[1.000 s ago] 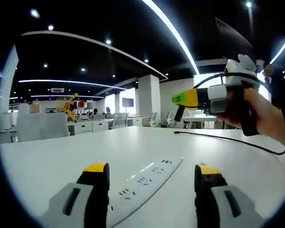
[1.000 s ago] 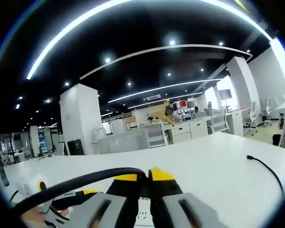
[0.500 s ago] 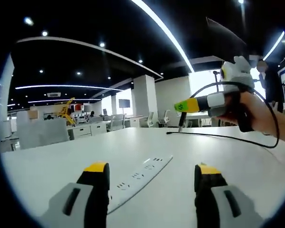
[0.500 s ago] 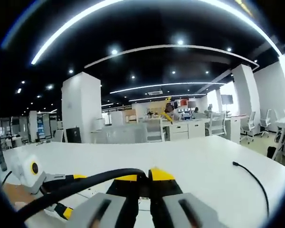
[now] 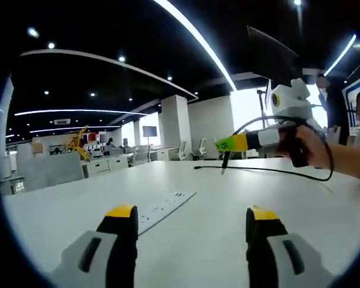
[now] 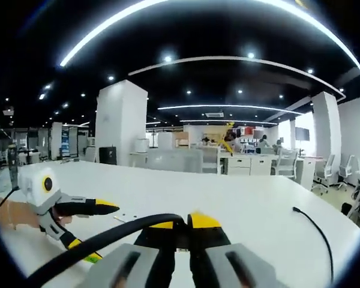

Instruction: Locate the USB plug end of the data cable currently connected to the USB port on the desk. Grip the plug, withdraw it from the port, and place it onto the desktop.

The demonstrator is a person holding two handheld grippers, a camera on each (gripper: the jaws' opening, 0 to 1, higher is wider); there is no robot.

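In the left gripper view, the left gripper hung over the white table with its fingers spread wide apart and nothing between them. Ahead and to the left, the white power strip lay flat on the table. Off to the right, the right gripper, held in a hand, hovered above the table with the dark plug hanging down from its pinched tips, and the black cable trailed across the table beneath it. In the right gripper view, the right gripper had its fingers pressed together on the cable, whose far end rested on the table; the left gripper sat at left, agape.
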